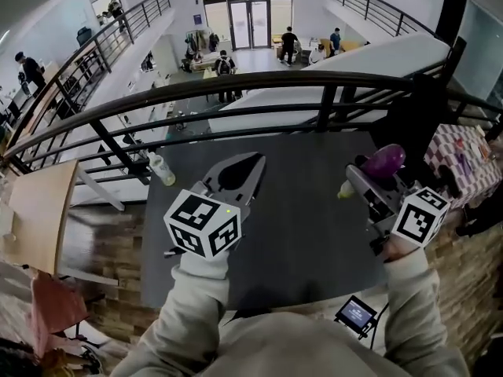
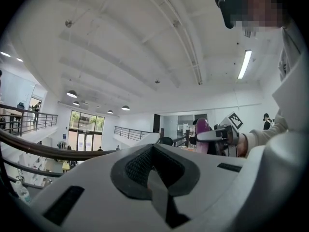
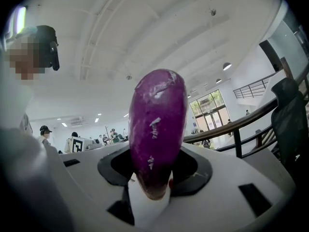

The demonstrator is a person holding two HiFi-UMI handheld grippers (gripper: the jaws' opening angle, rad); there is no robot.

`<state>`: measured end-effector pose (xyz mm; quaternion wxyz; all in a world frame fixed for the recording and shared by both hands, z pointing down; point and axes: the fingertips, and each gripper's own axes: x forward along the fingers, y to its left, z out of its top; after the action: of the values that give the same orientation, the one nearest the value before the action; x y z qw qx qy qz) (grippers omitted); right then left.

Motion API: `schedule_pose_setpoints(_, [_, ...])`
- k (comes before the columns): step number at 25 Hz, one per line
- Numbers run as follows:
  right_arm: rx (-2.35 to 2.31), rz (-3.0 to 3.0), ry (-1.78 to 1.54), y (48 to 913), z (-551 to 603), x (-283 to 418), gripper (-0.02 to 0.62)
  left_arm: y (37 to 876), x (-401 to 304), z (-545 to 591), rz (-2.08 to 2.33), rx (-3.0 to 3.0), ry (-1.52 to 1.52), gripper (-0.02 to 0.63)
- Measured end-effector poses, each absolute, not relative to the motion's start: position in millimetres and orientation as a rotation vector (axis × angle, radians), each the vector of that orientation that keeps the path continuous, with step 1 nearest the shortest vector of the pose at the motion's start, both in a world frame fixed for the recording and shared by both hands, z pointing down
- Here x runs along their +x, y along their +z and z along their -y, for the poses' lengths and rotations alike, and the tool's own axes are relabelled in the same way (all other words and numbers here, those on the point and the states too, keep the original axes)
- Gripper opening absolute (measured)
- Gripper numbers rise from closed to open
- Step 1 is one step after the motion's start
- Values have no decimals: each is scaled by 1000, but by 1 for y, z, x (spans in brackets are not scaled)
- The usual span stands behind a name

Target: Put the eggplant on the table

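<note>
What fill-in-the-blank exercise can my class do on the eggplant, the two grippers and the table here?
1. The right gripper is shut on a purple ____.
2. The left gripper holds ____.
3. Both grippers are above a dark ____.
4. Beyond it runs a black ____.
Missing words: eggplant; nothing; table; railing.
</note>
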<state>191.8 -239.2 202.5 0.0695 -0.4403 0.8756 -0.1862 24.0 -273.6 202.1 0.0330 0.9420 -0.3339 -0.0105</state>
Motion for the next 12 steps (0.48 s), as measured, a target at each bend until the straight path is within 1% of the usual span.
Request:
schedule_pose_setpoints(2, [-1328,-2629,-566,199,254,186,189,204,18,286,1017,2892,-35,0])
schedule_pose_setpoints(7, [-1297,-2631,-561,197,291,152,189,207,-22,323,1060,2847,-83,0])
schedule_pose_setpoints(12, [-1284,-2644,-601,207,315,126,189,219,-30,344,1021,2828,-55,0])
